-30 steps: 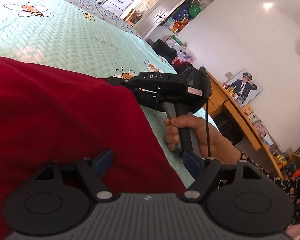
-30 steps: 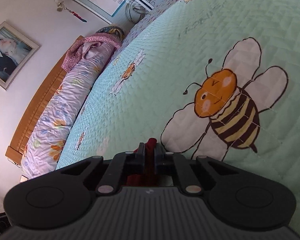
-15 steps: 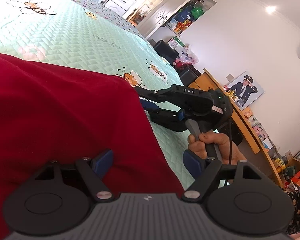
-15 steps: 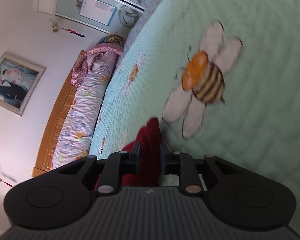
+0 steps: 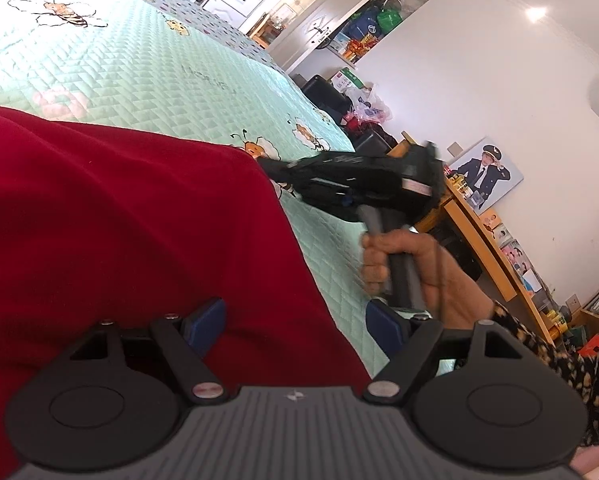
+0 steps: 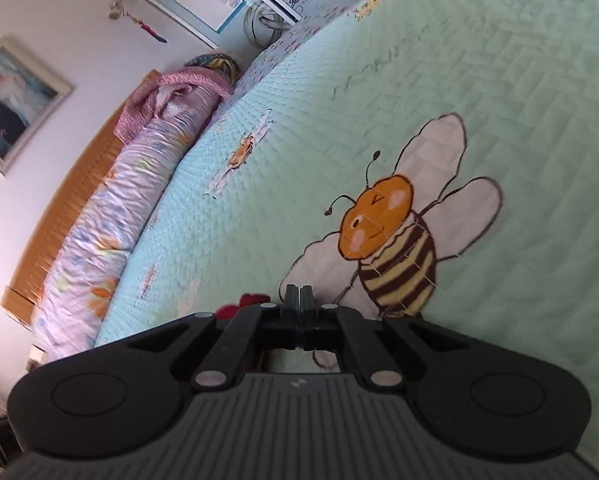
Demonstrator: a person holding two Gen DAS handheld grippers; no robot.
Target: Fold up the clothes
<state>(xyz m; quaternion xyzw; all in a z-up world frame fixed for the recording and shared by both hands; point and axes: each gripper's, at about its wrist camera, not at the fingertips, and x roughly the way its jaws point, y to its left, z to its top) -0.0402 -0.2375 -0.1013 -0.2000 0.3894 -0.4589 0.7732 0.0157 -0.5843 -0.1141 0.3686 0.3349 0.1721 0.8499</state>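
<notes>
A dark red garment (image 5: 119, 220) lies spread on the mint bee-print quilt (image 5: 139, 80). My left gripper (image 5: 295, 328) hovers open over the garment's near right edge; one blue pad (image 5: 205, 326) is over the cloth and the other is past the edge. A hand holds my right gripper (image 5: 269, 166), whose tips are at the garment's far right corner. In the right wrist view the right gripper (image 6: 299, 294) has its jaws closing, fingers together, with nothing between them. A bit of red garment (image 6: 249, 302) shows just left of them.
A large bee print (image 6: 391, 236) lies ahead of the right gripper. A rolled floral duvet (image 6: 111, 220) runs along the wooden headboard. A wooden desk (image 5: 479, 240), shelves and bags stand beyond the bed's right edge. A patterned sleeve (image 5: 559, 364) is at lower right.
The right gripper held a fold of red cloth, opened and let it go, then came together empty and lifted a little. The left gripper stayed still and open.
</notes>
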